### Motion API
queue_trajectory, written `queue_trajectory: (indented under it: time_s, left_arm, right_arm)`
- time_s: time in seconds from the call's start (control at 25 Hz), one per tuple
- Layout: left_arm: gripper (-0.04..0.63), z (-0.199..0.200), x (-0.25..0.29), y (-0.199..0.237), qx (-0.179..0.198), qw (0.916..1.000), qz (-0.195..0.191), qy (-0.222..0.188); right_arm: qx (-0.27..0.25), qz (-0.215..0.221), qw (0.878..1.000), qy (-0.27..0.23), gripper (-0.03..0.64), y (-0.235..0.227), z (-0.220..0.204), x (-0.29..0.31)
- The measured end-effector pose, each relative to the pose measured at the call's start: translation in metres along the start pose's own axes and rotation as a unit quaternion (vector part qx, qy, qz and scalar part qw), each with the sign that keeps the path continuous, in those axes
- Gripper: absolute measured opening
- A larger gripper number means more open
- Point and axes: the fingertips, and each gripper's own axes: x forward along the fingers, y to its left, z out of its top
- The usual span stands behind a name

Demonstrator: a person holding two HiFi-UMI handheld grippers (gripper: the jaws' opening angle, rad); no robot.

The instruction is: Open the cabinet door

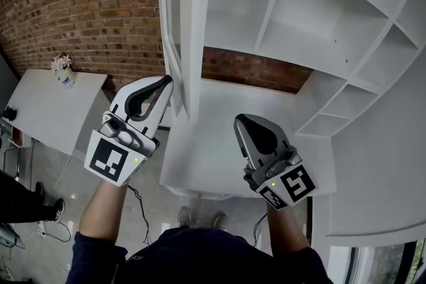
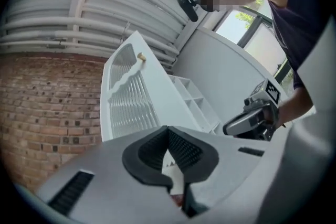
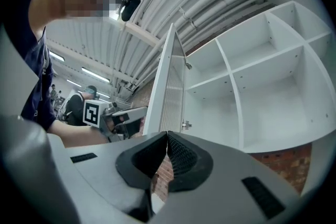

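The cabinet door (image 1: 193,23) is open, so my left gripper (image 1: 165,83) and right gripper (image 1: 241,122) wait near it, jaws together, empty.

cabinet door (image 1: 191,30) stands open, left gripper (image 1: 166,84) seemingly touching it.

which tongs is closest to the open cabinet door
The left tongs: its shut tip sits right beside the lower edge of the cabinet door, while the right tongs hangs apart, under the open shelves.
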Motion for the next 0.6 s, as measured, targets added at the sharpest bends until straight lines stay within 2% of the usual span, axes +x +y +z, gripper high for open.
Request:
queue_trajectory:
  time_s: [0.24,0.6]
  left_arm:
    - [0.008,-0.055,-0.021,-0.023,-0.069,0.9963,-0.003,0.051]
    - [0.008,-0.091,-0.037,-0.043,-0.105,0.9907,0.002,0.087]
  right_arm:
    - [0.009,0.001,1.0,0.015,0.025,0.004,-0.011,-0.003]
    - [0.02,0.006,0.999,0.031,0.025,0.008,-0.024,-0.004]
